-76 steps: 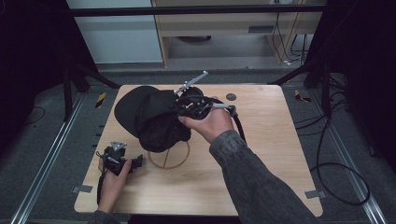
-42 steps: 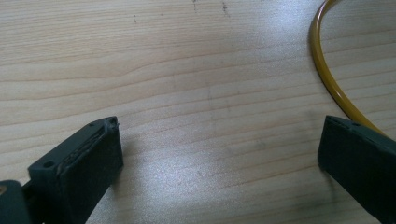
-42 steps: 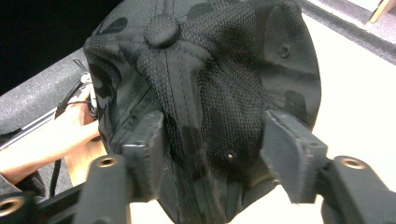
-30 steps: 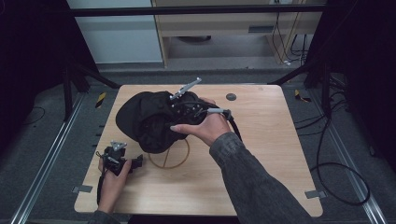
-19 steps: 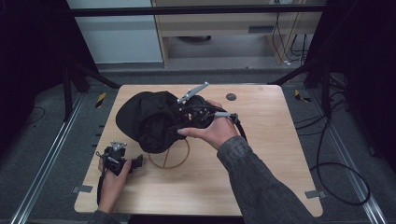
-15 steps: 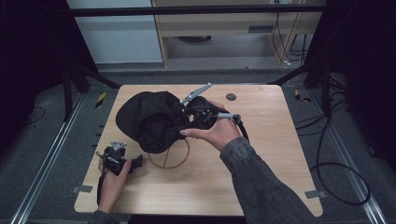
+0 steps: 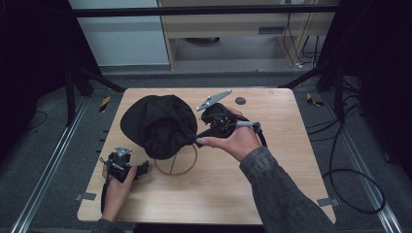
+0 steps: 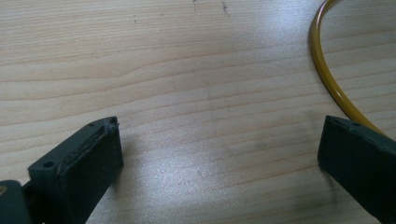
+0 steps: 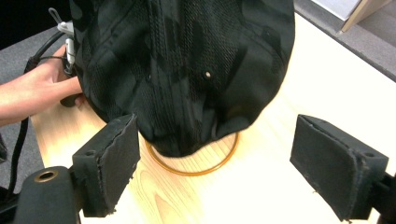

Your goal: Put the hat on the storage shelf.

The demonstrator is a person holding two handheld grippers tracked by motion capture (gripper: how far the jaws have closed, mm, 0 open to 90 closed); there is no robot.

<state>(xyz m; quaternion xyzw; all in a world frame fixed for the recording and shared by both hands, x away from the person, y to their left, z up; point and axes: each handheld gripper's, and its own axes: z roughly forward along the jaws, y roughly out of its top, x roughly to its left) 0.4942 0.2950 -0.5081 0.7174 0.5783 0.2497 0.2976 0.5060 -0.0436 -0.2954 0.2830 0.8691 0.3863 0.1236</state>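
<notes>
A black cap [image 7: 158, 124] sits over a stand whose yellow ring base [image 7: 176, 164] lies on the wooden table [image 7: 272, 194]. My right gripper [image 7: 198, 127] is held just right of the cap, jaws pointing at it. In the right gripper view the right gripper [image 9: 215, 140] stands open and empty, with the cap [image 9: 187, 70] and the ring [image 9: 194, 169] a little beyond the pads. My left gripper [image 7: 143, 167] rests on the table at the front left. It [image 8: 219, 126] is open over bare wood, with the ring [image 8: 327, 79] near one jaw.
A small dark round disc [image 7: 240, 100] lies near the table's far edge. The person's left hand [image 9: 42, 93] shows beside the cap. Cables [image 7: 350, 179] trail over the floor to the right of the table.
The right hand has drawn its gripper to the right, away from the cap. The cap has settled on its stand. The left hand has stayed put.
</notes>
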